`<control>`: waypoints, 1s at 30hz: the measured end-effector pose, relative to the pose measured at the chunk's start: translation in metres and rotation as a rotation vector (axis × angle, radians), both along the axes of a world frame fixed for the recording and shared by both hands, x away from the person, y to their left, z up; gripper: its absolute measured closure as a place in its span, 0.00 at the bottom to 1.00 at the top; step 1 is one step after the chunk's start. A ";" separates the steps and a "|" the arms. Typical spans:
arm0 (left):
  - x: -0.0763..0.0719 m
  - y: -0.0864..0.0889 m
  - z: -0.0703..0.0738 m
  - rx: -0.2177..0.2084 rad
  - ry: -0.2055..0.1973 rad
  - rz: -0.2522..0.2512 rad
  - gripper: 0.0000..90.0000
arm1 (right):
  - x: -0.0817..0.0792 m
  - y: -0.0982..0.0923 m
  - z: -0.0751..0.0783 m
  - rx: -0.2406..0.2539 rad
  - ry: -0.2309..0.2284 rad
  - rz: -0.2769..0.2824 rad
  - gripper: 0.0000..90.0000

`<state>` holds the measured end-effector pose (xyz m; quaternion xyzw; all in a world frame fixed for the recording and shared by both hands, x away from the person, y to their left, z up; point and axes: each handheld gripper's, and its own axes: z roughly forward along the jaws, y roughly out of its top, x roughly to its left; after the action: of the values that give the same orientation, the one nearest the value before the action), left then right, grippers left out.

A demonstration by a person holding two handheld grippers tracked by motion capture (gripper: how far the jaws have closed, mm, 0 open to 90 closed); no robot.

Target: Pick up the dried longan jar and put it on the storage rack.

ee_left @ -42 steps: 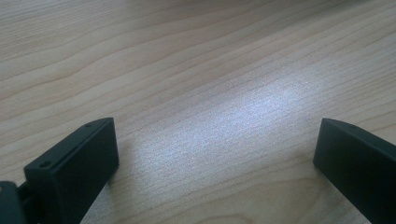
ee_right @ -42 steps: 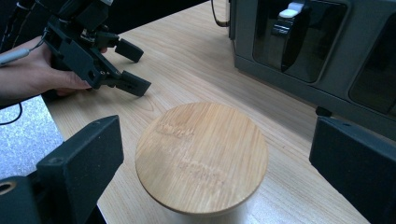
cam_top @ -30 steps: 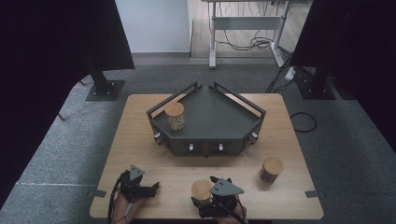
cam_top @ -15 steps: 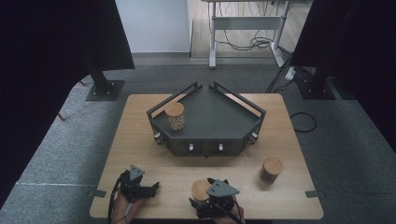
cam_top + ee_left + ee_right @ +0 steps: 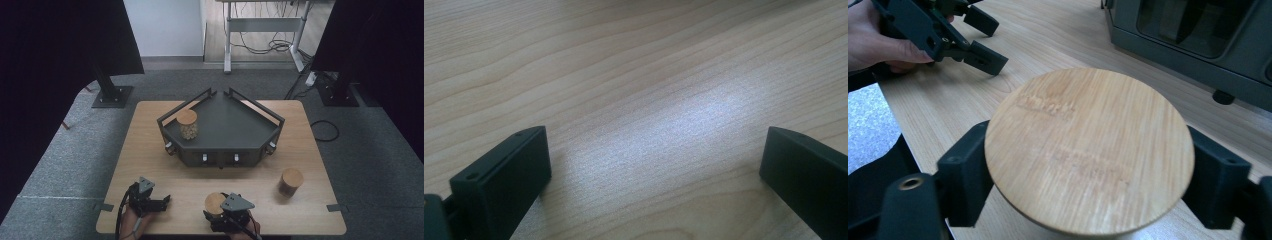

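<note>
A jar with a round wooden lid stands near the table's front edge. My right gripper has just been closing, and its two black jaws now press on the jar's sides under the lid. My left gripper rests open at the front left over bare wood, nothing between its jaws. In the right gripper view the left gripper lies farther off with a hand on it. A second lidded jar stands in the dark tray, and a third jar stands on the table at the right.
The dark five-sided tray with raised rails takes up the middle of the wooden table. Black stands and cables sit on the grey floor beyond the table's far edge.
The right gripper has edged up to the front jar and its jaws have come in around it. The left gripper has stayed where it was.
</note>
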<state>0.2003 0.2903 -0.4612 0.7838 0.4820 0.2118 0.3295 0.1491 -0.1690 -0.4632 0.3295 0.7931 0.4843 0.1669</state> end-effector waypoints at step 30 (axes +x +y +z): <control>-0.001 0.000 0.000 -0.001 0.000 0.001 0.00 | -0.012 0.000 0.017 0.017 -0.064 -0.048 0.25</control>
<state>0.1990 0.2902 -0.4613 0.7834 0.4823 0.2118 0.3299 0.1372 -0.1688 -0.4463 0.3344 0.7749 0.4973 0.2010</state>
